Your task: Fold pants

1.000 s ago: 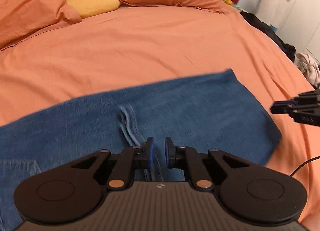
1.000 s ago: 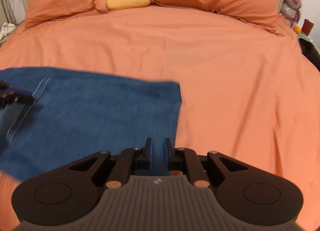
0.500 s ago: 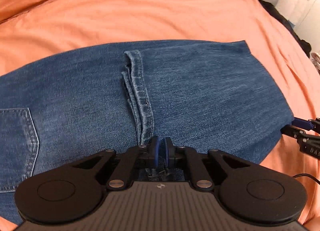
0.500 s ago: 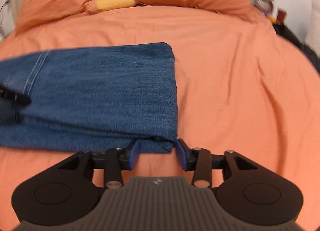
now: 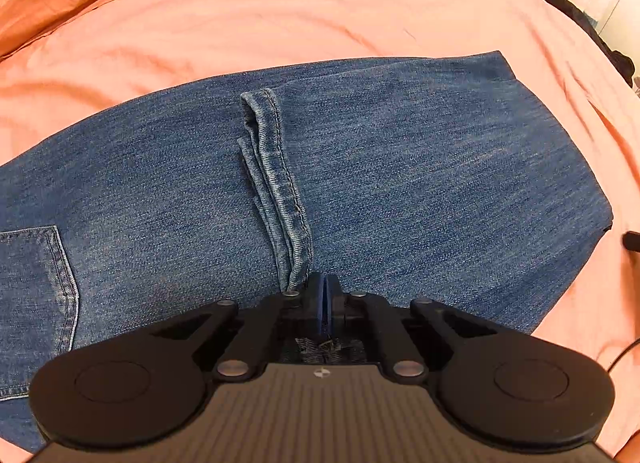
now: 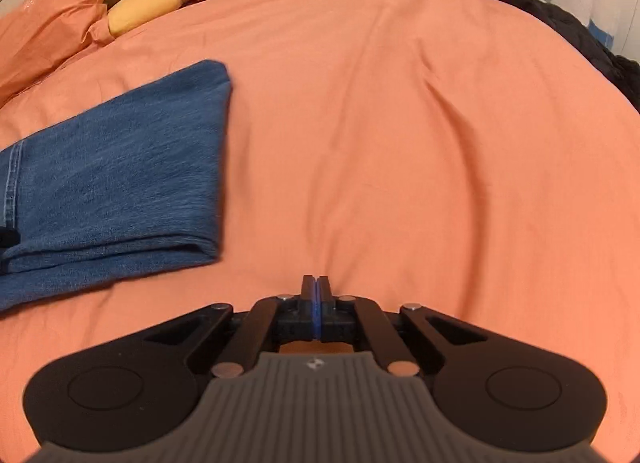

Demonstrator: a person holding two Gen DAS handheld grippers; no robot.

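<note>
Left wrist view is showing the left tongs with jaws pressed together over the near edge of the pants; a scrap of denim is showing just behind the pads, so they are probably pinching cloth, though I cannot tell for sure. Right wrist view is showing the right tongs closed on nothing, hovering over bare bed, just beside the folded end of the pants.

The pants are lying flat on the bed, legs doubled back so the hems are resting mid-garment. Their long axis is running left to right across the left view, back pocket at the left, fold at the right.

I am judging one lengthwise fold as done. The next move is calling for both tongs opening, gripping the folded end's corners and carrying it over towards the pocket.
</note>
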